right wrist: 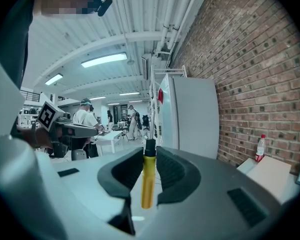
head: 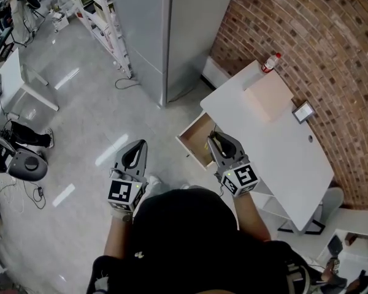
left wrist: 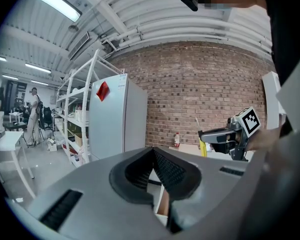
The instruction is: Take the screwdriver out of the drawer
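In the head view the right gripper (head: 221, 143) sits at the middle of the frame, over the open drawer (head: 195, 143) that sticks out from the near edge of the white table (head: 267, 143). The tool in its jaws is too small and dark here to make out. The left gripper (head: 135, 154) hangs well apart at centre left, over bare floor. In the left gripper view its own jaws (left wrist: 153, 156) are pressed together with nothing between them. At the right of the frame the other gripper (left wrist: 224, 135) shows side-on, with the screwdriver (left wrist: 202, 147) hanging as a short yellow stub beneath its jaws, clear of the drawer. The right gripper view shows the hold best: the jaws (right wrist: 150, 159) pinch the screwdriver (right wrist: 148, 184) at the upper part of its handle, just below the collar. It is probably light and fully rigid, so it should not sag or deform. The smooth plastic handle looks somewhat slippery and could swivel between the ribbed pads if knocked. The thick handle is the right place to grip, not the thin shaft. Its handle is a plain yellow cylinder standing near upright in the centre of the frame, topped by a black collar, with a slim metal shaft rising out of it.
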`<state>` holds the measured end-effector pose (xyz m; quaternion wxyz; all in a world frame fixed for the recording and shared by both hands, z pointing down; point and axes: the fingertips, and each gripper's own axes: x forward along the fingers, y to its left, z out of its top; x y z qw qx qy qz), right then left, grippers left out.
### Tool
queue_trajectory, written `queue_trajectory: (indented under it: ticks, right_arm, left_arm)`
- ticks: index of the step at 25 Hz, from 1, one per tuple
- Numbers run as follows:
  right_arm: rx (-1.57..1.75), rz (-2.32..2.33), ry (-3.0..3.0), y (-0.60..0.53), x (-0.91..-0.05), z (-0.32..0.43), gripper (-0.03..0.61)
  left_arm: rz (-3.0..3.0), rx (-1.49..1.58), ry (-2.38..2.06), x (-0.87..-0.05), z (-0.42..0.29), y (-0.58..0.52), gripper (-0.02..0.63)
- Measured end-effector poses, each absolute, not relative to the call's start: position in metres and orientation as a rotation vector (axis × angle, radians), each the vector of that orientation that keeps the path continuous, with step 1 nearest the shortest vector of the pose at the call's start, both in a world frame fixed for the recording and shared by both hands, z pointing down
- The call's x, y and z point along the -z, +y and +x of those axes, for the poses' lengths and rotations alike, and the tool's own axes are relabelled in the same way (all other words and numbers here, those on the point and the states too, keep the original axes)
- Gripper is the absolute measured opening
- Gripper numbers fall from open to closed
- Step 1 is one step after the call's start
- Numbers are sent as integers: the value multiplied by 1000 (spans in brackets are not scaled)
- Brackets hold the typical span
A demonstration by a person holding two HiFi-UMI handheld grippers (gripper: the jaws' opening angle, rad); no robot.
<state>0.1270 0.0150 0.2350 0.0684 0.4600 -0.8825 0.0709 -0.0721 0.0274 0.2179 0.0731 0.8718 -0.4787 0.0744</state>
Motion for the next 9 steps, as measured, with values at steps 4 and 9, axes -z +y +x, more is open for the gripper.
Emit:
queue_trajectory:
  ticks: [4,9]
  right_arm:
    - [-226,1388,-2656,16,-239,124,87]
    - [-231,1375,-2646,12,-244,117,87]
  left_arm:
    - [2610,-227,-1443,-222,-78,31,5]
    - [2601,-221,-1451,-223,-85,28,5]
